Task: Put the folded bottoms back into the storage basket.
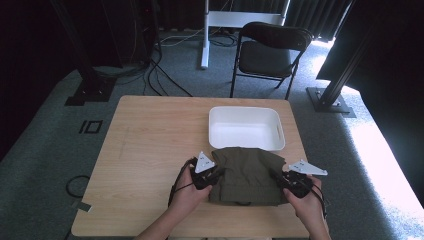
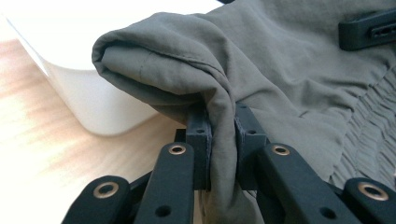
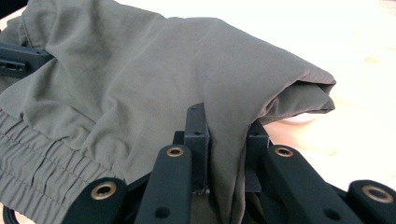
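2 grippers clamp garment (image 1: 246, 175): left gripper (image 2: 222, 140) pinches left fold, right gripper (image 3: 226, 140) pinches right fold; cloth between jaws, bin (image 1: 246, 116) beyond.

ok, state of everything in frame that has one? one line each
garment: folded, olive, lying on the table, far edge meeting the near rim of the bin
left gripper: shut on the garment's left edge
right gripper: shut on the garment's right edge
bin: white, empty, upright
chair: unfolded, unoccupied, beyond the table
table: holds the garment and bin
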A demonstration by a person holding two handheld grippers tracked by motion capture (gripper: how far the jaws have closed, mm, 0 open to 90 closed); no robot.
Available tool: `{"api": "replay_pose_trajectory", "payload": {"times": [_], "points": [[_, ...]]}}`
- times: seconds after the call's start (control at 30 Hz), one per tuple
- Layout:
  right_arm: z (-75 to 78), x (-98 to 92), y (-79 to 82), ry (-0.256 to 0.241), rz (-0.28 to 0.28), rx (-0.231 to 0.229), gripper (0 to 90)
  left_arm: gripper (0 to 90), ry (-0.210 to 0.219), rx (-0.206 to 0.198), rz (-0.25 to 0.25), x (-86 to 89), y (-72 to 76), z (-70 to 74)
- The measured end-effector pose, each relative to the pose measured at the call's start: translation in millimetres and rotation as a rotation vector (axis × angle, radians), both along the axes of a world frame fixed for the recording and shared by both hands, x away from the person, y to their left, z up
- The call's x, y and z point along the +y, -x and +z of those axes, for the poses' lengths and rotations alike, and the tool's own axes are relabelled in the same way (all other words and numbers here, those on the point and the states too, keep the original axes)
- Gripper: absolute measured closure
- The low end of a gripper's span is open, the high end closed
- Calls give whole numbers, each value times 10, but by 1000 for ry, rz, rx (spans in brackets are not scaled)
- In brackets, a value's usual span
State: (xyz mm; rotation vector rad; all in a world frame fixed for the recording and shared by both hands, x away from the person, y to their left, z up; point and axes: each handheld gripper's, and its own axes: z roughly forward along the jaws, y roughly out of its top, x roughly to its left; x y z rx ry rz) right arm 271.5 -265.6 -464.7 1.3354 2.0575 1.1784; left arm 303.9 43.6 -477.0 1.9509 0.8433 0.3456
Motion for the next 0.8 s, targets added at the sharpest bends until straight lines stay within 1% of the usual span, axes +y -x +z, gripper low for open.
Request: {"api": "replay_pose_trajectory", "payload": {"times": [0.03,0.07,0.1,0.17,0.23,0.3,0.37,0.43,0.57,0.6,0.63,0.8], "points": [[32,3,-16,-4,0,-6,783,813,1,-3,0,6,-20,31],[62,4,-36,-4,3,-13,783,813,10,-7,5,12,-41,62],[93,7,-56,-8,2,-13,783,813,7,-14,4,17,-62,96],[153,5,-97,-14,0,-26,783,813,14,-26,5,23,-102,159],[214,3,-138,-24,0,-34,783,812,13,-38,5,24,-139,214],[270,6,-176,-20,-2,-44,783,812,9,-47,8,18,-176,265],[320,7,-216,-26,-5,-53,783,809,21,-54,15,16,-216,312],[366,2,-256,-32,-7,-61,783,807,30,-55,20,13,-253,355],[455,0,-334,-24,-10,-73,783,807,29,-62,24,0,-330,424],[455,0,-334,-24,-10,-73,783,807,29,-62,24,0,-330,424],[483,7,-371,-18,-15,-76,783,808,37,-62,29,-7,-369,441],[528,5,-488,-20,-19,-78,783,808,45,-55,35,-2,-488,479]]}}
